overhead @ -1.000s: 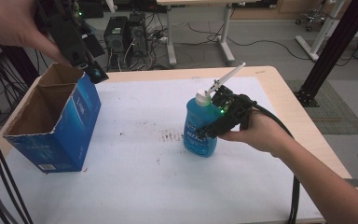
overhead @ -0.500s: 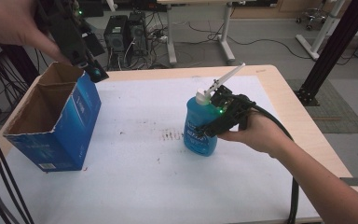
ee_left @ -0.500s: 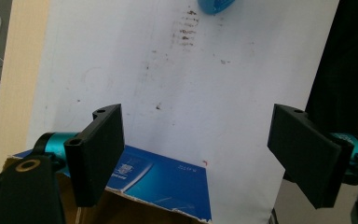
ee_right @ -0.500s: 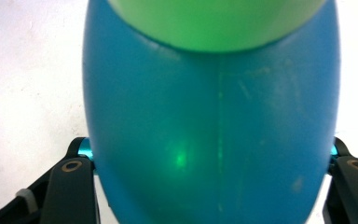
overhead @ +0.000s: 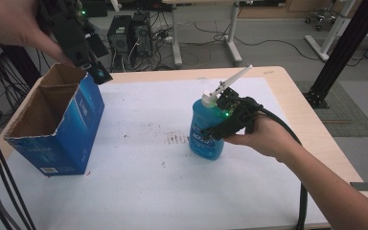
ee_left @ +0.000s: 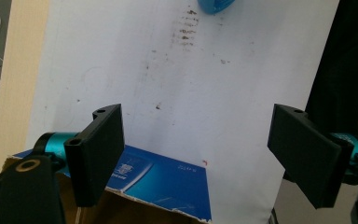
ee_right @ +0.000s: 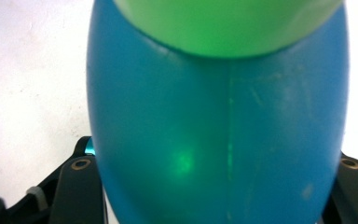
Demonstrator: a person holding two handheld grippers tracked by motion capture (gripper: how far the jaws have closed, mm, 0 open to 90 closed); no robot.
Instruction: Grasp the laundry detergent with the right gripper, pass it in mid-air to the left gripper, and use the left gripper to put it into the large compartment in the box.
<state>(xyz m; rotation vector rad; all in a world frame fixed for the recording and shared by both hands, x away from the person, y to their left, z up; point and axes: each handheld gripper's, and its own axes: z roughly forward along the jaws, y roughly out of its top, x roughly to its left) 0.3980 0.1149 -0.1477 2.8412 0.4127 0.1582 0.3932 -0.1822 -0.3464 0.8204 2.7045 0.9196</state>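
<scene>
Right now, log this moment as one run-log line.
right gripper: fingers just closing, now on blue soap bottle | bottle: upright on white mat | left gripper: open, above open blue box

You are working in a lab or tech office. At 12 o'clock behind your table [overhead: 287, 86], desktop computer towers [overhead: 129, 36] stand on the floor with many loose cables [overhead: 263, 40]; desk legs [overhead: 232, 33] and an office chair base [overhead: 318, 17] stand at 1 o'clock.
</scene>
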